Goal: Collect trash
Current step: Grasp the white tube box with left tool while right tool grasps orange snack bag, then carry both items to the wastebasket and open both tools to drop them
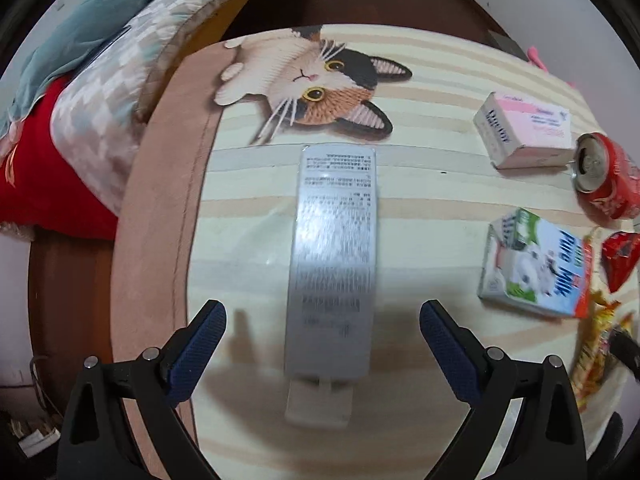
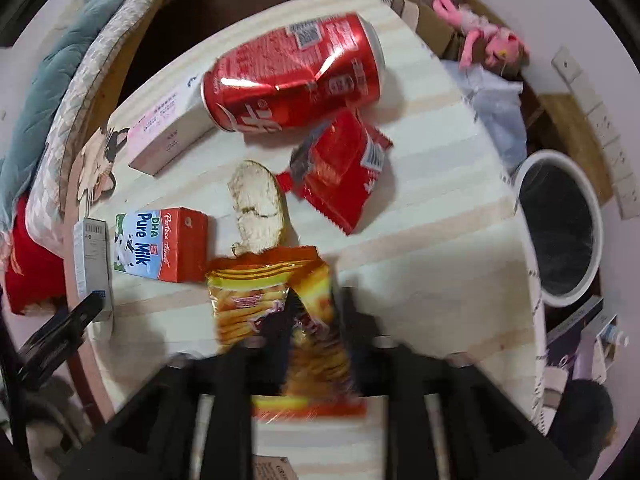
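In the left wrist view my left gripper [image 1: 322, 326] is open, its blue pads either side of the near end of a long grey printed box [image 1: 335, 256] lying on the striped cloth; it does not touch the box. In the right wrist view my right gripper [image 2: 316, 320] is shut on an orange snack wrapper [image 2: 276, 296], held just above the table. Beyond it lie a bread slice [image 2: 258, 208], a red wrapper [image 2: 344, 172], a dented red can [image 2: 296, 76], a milk carton [image 2: 160, 248] and a pink box [image 2: 164, 132].
A white bin with a black liner [image 2: 560, 228] stands off the table's right side. A cat-shaped mat [image 1: 308, 84] lies at the table's far edge. A bed with blankets [image 1: 80, 80] is to the left. A pink plush toy [image 2: 480, 36] sits on cardboard boxes behind.
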`<state>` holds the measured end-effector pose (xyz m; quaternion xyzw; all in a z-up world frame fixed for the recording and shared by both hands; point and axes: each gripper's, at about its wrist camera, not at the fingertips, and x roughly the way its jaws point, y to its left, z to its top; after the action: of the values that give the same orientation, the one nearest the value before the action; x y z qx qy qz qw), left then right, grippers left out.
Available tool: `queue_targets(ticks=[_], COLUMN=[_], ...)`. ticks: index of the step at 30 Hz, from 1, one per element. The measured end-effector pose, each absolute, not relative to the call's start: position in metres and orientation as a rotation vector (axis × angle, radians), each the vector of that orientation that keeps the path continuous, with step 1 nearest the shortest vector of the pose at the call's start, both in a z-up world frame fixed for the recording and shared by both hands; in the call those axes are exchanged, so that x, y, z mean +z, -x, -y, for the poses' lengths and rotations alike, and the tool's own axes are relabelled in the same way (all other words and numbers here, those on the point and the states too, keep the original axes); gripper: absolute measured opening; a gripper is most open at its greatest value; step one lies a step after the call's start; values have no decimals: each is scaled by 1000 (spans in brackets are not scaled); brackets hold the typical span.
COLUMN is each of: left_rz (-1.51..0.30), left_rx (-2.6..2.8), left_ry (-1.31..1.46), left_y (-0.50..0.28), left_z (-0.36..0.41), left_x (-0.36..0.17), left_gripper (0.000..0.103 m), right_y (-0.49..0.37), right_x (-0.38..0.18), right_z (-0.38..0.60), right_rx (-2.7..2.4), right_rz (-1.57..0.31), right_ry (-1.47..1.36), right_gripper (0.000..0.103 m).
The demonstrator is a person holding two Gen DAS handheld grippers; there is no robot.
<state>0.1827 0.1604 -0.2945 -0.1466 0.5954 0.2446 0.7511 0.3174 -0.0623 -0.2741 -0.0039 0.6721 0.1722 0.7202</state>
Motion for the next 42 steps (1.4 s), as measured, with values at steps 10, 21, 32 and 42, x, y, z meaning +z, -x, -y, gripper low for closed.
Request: queue_targets(ticks=[10, 21, 32, 42], left_rz=[-1255, -1207, -1081, -1006], left_rx=[547, 607, 491, 266], left_ry=[328, 337, 241, 115], left_y=[-159, -91, -109, -190], left_z=[-144, -90, -27, 83], left_x=[-286, -261, -183, -129], left_gripper=[32, 32, 32, 32], right_y=[-272, -248, -244, -263], right_x=[-290, -282, -208, -132], right_z=[35, 33, 99, 200], right_rx=[406, 388, 558, 505], right_rz=[-1451, -1320, -1315, -1177], right_ry=[107, 255, -25, -140], right_gripper=[86, 49, 48, 48])
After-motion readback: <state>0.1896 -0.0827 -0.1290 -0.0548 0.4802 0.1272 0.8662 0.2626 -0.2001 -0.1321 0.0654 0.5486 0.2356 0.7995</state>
